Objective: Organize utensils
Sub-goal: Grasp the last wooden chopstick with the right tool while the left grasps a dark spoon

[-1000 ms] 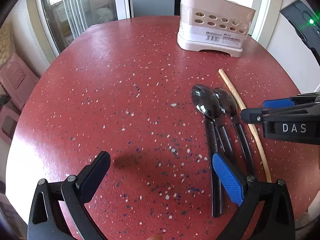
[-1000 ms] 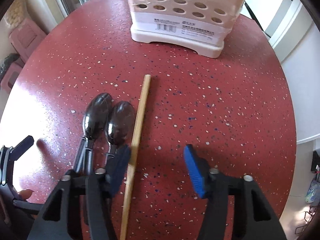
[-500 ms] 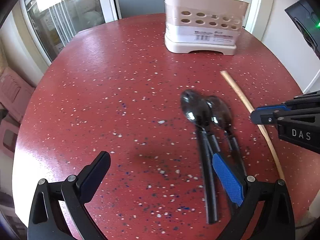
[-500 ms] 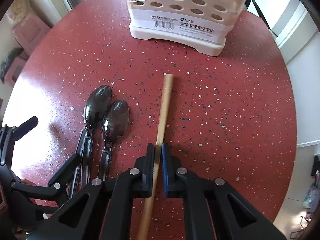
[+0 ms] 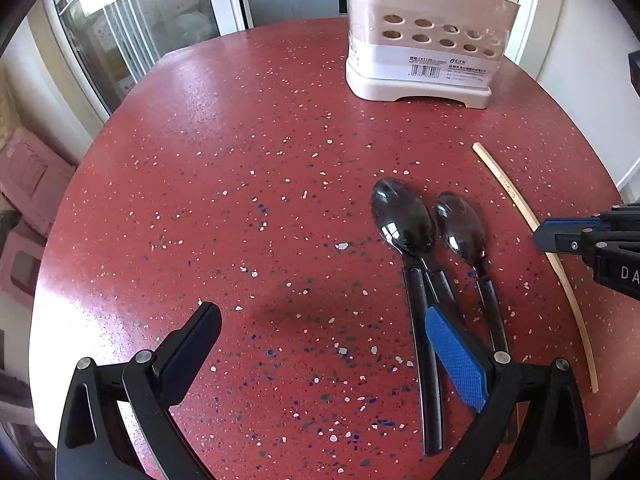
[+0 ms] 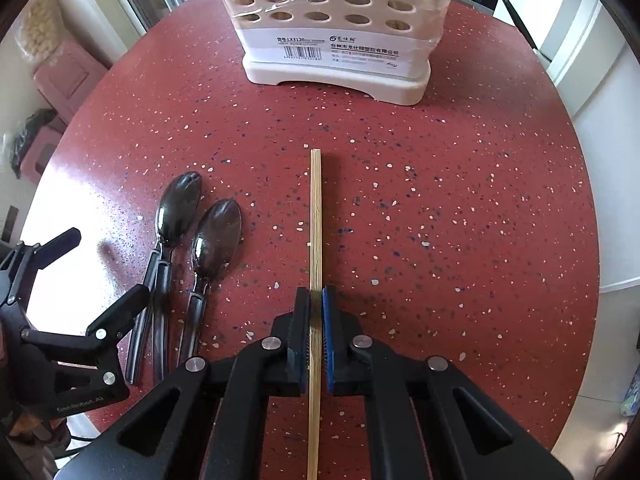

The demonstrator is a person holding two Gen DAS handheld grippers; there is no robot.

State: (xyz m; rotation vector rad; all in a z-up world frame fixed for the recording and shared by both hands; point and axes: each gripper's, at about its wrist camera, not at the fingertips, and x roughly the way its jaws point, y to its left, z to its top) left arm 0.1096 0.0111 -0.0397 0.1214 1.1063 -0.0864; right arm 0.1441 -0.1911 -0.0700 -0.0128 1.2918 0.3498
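A wooden chopstick [image 6: 316,216] points toward the cream utensil holder [image 6: 340,40], and my right gripper [image 6: 316,300] is shut on it, pads pressing both sides. In the left wrist view the chopstick [image 5: 516,196] runs along the table's right side, with the right gripper [image 5: 560,236] clamped on it. Black spoons [image 5: 404,220] lie side by side with their bowls toward the holder [image 5: 424,52]. My left gripper [image 5: 324,332] stands open above the table, its blue pad over the spoon handles, nothing between its fingers. The right wrist view shows the left gripper [image 6: 100,272] at the far left, beside the spoons [image 6: 218,236].
The red speckled round table [image 5: 240,160] drops off at its edge near the chopstick on the right. Wooden sticks poke out of the holder's top. Pink stools [image 5: 24,184] stand on the floor to the left, with glass doors behind.
My right gripper's jaws went from wide open to shut on the chopstick, which swung from slanted to straight along the fingers. The holder looms closer in the right wrist view. The left gripper stayed open.
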